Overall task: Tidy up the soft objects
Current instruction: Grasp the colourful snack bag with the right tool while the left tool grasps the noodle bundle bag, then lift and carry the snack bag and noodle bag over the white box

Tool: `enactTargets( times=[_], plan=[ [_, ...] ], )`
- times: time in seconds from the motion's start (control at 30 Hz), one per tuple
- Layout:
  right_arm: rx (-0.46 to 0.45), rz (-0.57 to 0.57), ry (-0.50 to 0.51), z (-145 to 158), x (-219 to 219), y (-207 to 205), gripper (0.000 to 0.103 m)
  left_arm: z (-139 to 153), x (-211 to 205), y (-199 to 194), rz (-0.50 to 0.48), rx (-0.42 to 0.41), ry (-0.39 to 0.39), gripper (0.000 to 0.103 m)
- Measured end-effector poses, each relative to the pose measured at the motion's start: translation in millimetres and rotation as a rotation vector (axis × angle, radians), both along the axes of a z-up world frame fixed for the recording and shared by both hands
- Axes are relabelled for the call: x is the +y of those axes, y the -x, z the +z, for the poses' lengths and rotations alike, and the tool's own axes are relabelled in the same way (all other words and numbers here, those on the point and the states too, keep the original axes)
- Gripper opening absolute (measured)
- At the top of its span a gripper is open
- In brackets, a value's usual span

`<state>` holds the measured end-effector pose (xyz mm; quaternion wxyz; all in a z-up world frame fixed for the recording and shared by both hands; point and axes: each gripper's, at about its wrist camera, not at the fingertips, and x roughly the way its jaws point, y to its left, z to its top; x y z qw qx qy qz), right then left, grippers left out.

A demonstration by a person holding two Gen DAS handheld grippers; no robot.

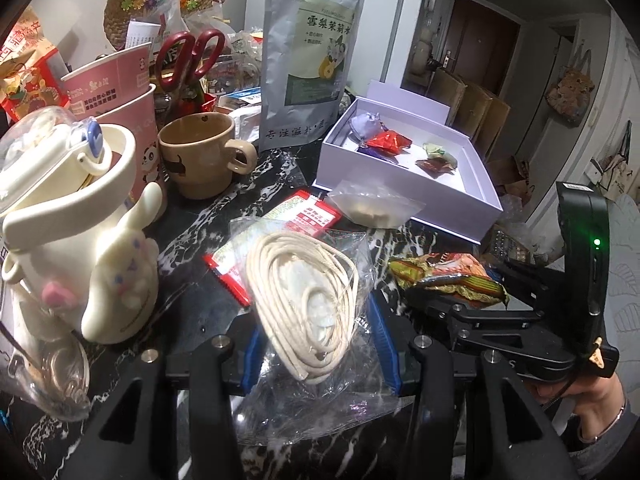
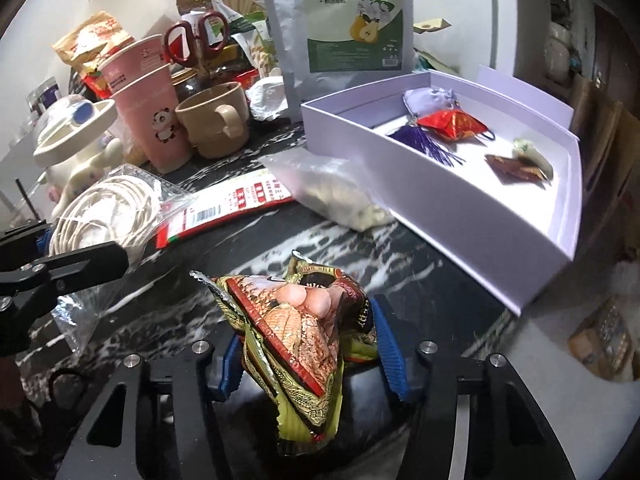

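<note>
Snack packet, crinkled red, gold and green foil, sits clamped in the right tool above the tabletop. Only the left view shows the left tool clamped on bagged cord, cream-coloured and coiled.

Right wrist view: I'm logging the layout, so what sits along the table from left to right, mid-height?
Cream character bottle → pink panda cups → beige mug → grey pear-print pouch → open white box holding small sachets.
</note>
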<state>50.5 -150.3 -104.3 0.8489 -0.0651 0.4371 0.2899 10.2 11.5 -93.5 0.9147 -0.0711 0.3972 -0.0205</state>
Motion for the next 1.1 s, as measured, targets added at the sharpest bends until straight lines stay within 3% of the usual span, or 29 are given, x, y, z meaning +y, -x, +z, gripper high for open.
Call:
enactTargets(
  times=[0.5, 0.83, 1.1],
  plan=[
    [0.097, -0.176, -0.104, 17, -59, 51, 0.053, 10, -40, 20, -0.129, -0.030, 0.043, 0.046],
    [0.029, -0.237, -0.103, 58, -90, 80, 0.053, 35, -79, 21, -0.250, -0.095, 0.055, 0.046],
    [-0.082, -0.229, -0.116, 105, -104, 82, 0.053, 75, -100, 16, -0.308, -0.195, 0.034, 0.046]
  ],
)
